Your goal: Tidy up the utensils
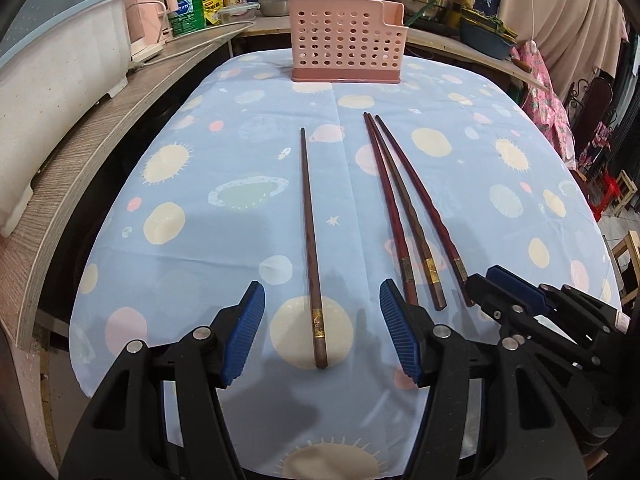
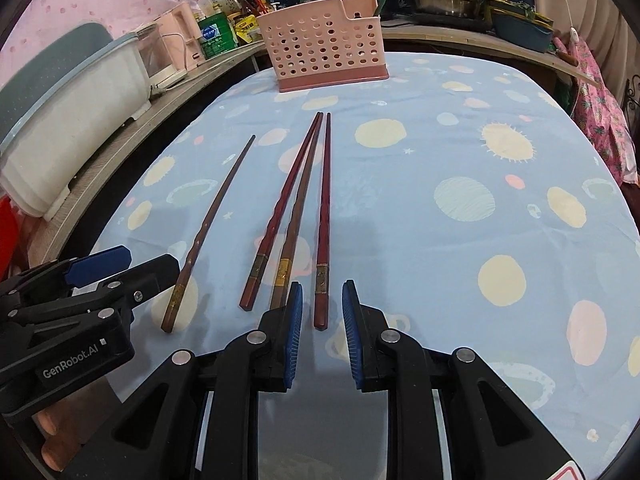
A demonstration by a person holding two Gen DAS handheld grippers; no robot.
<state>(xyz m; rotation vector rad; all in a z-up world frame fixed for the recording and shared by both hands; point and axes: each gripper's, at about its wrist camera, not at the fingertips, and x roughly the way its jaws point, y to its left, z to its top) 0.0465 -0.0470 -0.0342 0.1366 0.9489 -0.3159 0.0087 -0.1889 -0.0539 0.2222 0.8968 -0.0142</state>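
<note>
Jaws spread on both: our left gripper point(image 1: 322, 332) straddles the lone chopstick point(image 1: 310, 216), our right gripper point(image 2: 322, 332) the outermost chopstick point(image 2: 323, 216). We judge pickup is starting; next, pinch each and carry it to the pink basket point(image 1: 346, 40).

Four chopsticks point(image 1: 404, 208) flat (one apart) — pink holder point(image 1: 346, 40) upright.

Bare cloth point(image 1: 248, 216) separates lone chopstick point(image 1: 310, 240) from three chopsticks point(image 1: 404, 216)

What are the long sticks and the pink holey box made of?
The chopsticks look like dark reddish wood with a smooth lacquered finish and a gold-colored band near the thick end, maybe metal. The pink holder looks like molded plastic: even color, matte sheen, neat rows of round holes.
</note>
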